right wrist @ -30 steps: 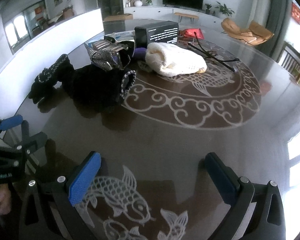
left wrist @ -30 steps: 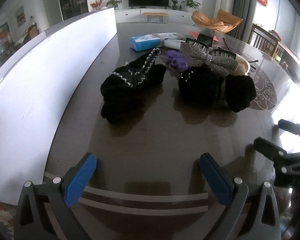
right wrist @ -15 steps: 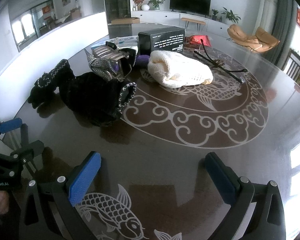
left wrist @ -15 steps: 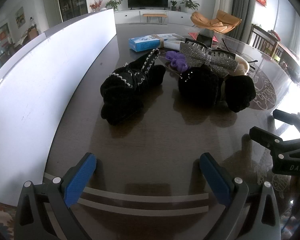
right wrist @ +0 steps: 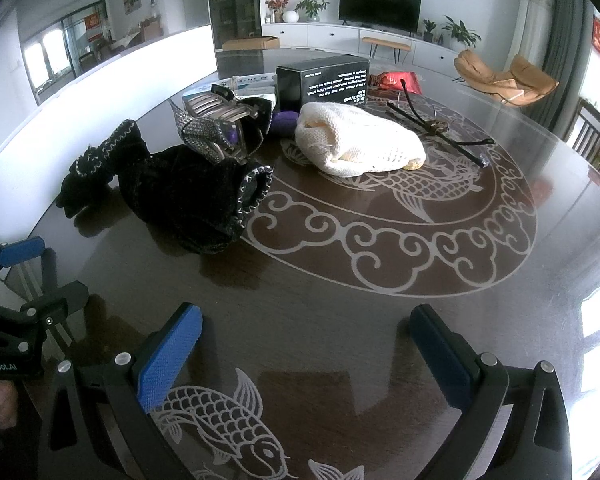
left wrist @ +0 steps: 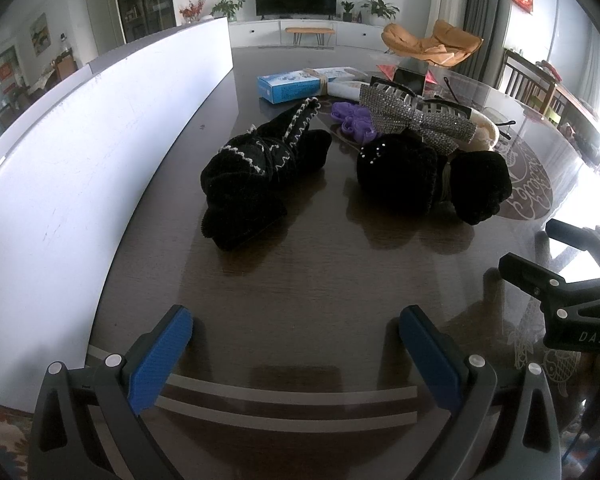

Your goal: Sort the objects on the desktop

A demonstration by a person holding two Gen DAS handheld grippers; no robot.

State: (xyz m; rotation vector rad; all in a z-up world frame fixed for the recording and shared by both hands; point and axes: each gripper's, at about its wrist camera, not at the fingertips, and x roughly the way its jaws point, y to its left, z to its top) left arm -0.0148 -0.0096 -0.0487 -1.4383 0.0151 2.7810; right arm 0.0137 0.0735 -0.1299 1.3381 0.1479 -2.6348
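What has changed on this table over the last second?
Little: the right tongs eased a bit closer to the pile, the black box looming larger. Both tongs stayed open and empty; the left tongs, black gloves and cream knit did not move.

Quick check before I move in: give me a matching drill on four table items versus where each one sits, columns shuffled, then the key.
Things:
1. blue box
2. cream knit hat
3. rhinestone hair clip
4. black box

Places:
A. propped on top of the black velvet clothing
B. on the fish pattern, right of the black pile
C. far side, nearest the white board
D. directly behind the cream item

Pairs: 1-C, 2-B, 3-A, 4-D
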